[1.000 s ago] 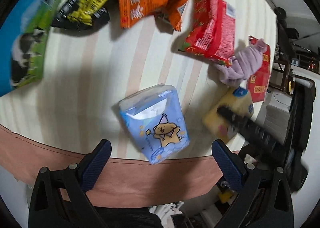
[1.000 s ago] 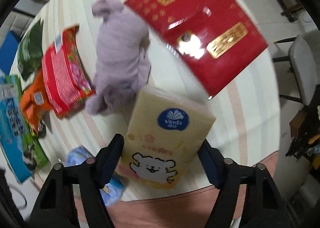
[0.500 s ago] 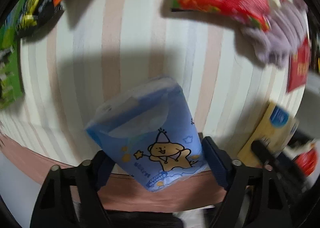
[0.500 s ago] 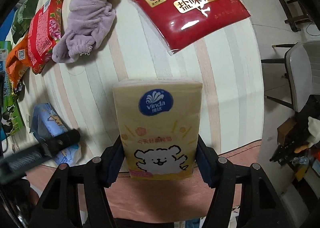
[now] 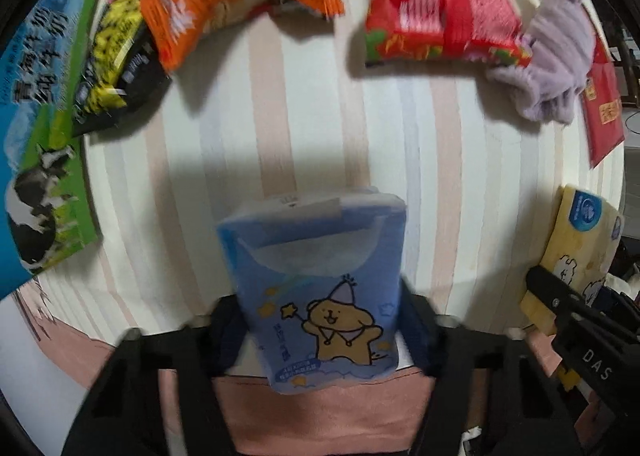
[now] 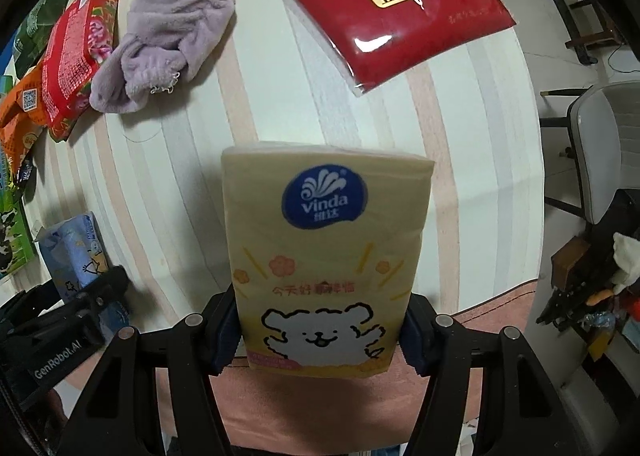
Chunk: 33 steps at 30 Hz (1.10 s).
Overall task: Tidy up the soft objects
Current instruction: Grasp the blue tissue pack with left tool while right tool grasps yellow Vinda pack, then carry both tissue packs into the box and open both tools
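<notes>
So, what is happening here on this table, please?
A person is sorting soft things with two hand-held tongs. The left tongs have just been closing on the blue tissue pack, which now sits between the pads. The right tongs grip the yellow tissue pack. Both packs are near the front edge of the striped tablecloth. The purple plush cloth and the snack bags, such as the red bag, lie untouched further back.
</notes>
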### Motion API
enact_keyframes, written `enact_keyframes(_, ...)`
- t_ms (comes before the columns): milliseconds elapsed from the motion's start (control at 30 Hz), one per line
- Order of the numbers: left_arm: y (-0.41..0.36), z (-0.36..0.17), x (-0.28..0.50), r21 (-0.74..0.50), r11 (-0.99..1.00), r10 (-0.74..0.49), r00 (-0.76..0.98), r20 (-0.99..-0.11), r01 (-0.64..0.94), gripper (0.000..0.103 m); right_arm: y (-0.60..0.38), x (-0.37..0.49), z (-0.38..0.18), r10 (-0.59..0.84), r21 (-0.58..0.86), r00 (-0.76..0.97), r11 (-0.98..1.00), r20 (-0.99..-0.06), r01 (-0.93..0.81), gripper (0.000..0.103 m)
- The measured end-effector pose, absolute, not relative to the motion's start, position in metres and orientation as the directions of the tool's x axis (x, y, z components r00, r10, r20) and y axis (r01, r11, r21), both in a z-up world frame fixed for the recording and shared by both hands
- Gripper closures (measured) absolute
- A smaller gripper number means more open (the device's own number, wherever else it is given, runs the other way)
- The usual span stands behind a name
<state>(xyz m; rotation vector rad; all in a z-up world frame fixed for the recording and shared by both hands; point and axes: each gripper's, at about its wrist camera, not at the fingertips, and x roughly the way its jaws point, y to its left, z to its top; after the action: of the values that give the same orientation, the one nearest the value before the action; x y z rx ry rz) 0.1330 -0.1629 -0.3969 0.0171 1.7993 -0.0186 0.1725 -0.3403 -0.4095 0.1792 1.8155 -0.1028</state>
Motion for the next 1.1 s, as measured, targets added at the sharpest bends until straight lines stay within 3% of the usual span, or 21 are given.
enact_keyframes(133, -0.159, -0.382, 0.119, -0.019, 1.0, -0.015, -0.203, -0.979, 0.019, 0.065, -0.335, 0.159, -0.398, 0.076, 0.039, -0.216, 0.984, -0.973, 0.172, 0.037)
enact_keyframes(300, -0.15, -0.323, 0.083, -0.077, 0.997, -0.076, -0.121, -0.99, 0.004, 0.065, -0.332, 0.136, -0.356, 0.116, 0.095, -0.155, 0.986, -0.981, 0.137, 0.037)
enact_keyframes(500, -0.105, -0.208, 0.033, -0.139, 0.99, -0.139, 0.061, -0.988, -0.004, 0.065, -0.291, 0.1, -0.269, 0.229, 0.229, -0.055, 0.973, -0.972, 0.014, 0.037)
enact_keyframes(600, -0.046, -0.144, 0.078, -0.14, 0.99, -0.136, 0.12, -0.983, -0.029, 0.065, -0.255, 0.09, -0.226, 0.291, 0.291, -0.011, 0.954, -0.957, -0.064, 0.037)
enact_keyframes(700, 0.011, -0.12, 0.118, -0.124, 0.99, -0.112, 0.149, -0.982, -0.071, 0.065, -0.207, 0.113, -0.191, 0.351, 0.348, 0.005, 0.928, -0.936, -0.134, 0.037)
enact_keyframes(867, 0.102, -0.145, 0.173, -0.085, 0.985, -0.066, 0.127, -0.99, -0.152, 0.065, -0.1, 0.147, -0.164, 0.41, 0.398, 0.006, 0.889, -0.912, -0.226, 0.037)
enact_keyframes(1100, 0.18, -0.225, 0.246, -0.117, 0.975, -0.113, 0.032, -0.993, -0.191, 0.064, 0.031, 0.242, -0.206, 0.351, 0.353, -0.055, 0.902, -0.935, -0.249, 0.037)
